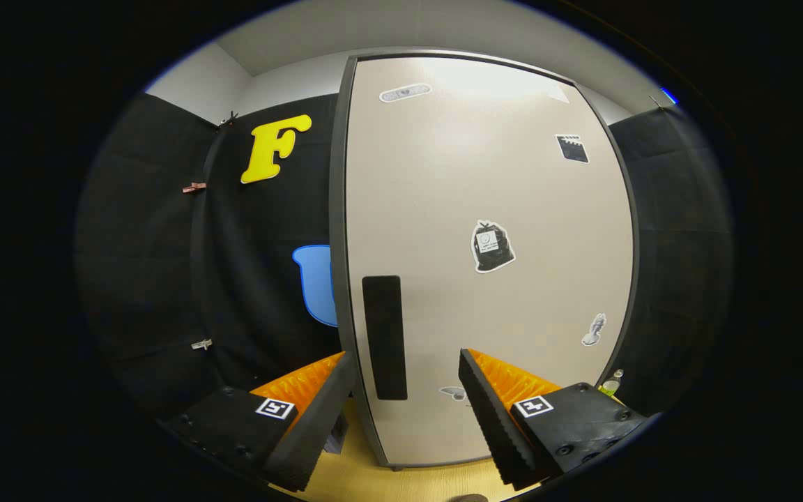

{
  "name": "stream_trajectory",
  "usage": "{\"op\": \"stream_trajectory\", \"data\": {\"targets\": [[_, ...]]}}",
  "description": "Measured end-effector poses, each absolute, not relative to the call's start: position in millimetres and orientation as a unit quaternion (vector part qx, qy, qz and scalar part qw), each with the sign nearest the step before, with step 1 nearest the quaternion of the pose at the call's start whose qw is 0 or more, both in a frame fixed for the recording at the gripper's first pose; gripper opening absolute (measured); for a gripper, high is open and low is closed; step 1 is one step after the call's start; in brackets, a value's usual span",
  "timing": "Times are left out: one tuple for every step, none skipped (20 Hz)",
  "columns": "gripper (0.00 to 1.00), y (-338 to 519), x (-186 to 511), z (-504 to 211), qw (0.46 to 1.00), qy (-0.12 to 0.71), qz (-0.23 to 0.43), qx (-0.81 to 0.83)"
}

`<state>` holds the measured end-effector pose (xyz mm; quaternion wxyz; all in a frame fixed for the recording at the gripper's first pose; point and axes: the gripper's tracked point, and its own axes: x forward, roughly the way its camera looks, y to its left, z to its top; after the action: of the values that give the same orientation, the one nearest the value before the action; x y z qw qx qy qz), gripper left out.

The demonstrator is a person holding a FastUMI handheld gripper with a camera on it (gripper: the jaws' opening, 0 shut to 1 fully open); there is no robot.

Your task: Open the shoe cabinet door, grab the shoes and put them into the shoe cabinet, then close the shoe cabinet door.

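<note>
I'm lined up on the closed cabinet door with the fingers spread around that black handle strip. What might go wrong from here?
1. The gripper is open and the black handle sits nearer one finger than the other; closing now may catch it off-centre and slip.
2. The handle looks flat against the cabinet door, with little to hook, so a pull could slide off.
3. A small bottle stands by the cabinet's far side from the handle; I can't tell which way the door swings, so keep clear of it.

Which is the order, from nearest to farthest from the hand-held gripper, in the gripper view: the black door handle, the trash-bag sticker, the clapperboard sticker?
The hand-held gripper is open, its fingers at the shoe cabinet door.
1. Black door handle: between the fingers, near the door's left edge.
2. Trash-bag sticker: higher, mid-door.
3. Clapperboard sticker: upper right corner of the door.
</note>
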<state>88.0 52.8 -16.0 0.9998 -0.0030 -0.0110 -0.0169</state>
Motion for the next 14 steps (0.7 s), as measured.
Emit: {"op": "stream_trajectory", "data": {"targets": [[0.98,53.6,95.2,-18.3,1.000,-0.009,-0.018,-0.001],[0.98,53.9,102.7,-20.6,1.000,-0.007,-0.020,0.001],[0.97,54.2,108.2,-23.3,1.000,-0.005,-0.022,0.001],[0.97,53.8,113.8,-26.1,1.000,-0.003,-0.025,-0.001],[0.97,54.2,118.2,-29.3,1.000,0.001,-0.027,-0.002],[0.97,54.8,120.9,-31.6,1.000,0.003,-0.028,-0.004],[0.96,55.0,125.2,-33.0,1.000,0.005,-0.031,-0.005],[0.92,55.4,126.8,-33.6,0.999,0.005,-0.033,-0.005],[0.87,55.7,128.2,-33.9,0.999,0.004,-0.036,-0.007],[0.87,56.7,129.9,-34.4,0.999,0.003,-0.038,-0.009],[0.83,56.2,131.3,-34.5,0.999,0.002,-0.042,-0.010],[0.76,55.8,132.9,-36.1,0.999,0.004,-0.045,-0.011],[0.68,55.8,135.0,-37.2,0.999,0.006,-0.049,-0.012],[0.66,55.5,135.6,-38.9,0.999,0.009,-0.052,-0.013]]}}
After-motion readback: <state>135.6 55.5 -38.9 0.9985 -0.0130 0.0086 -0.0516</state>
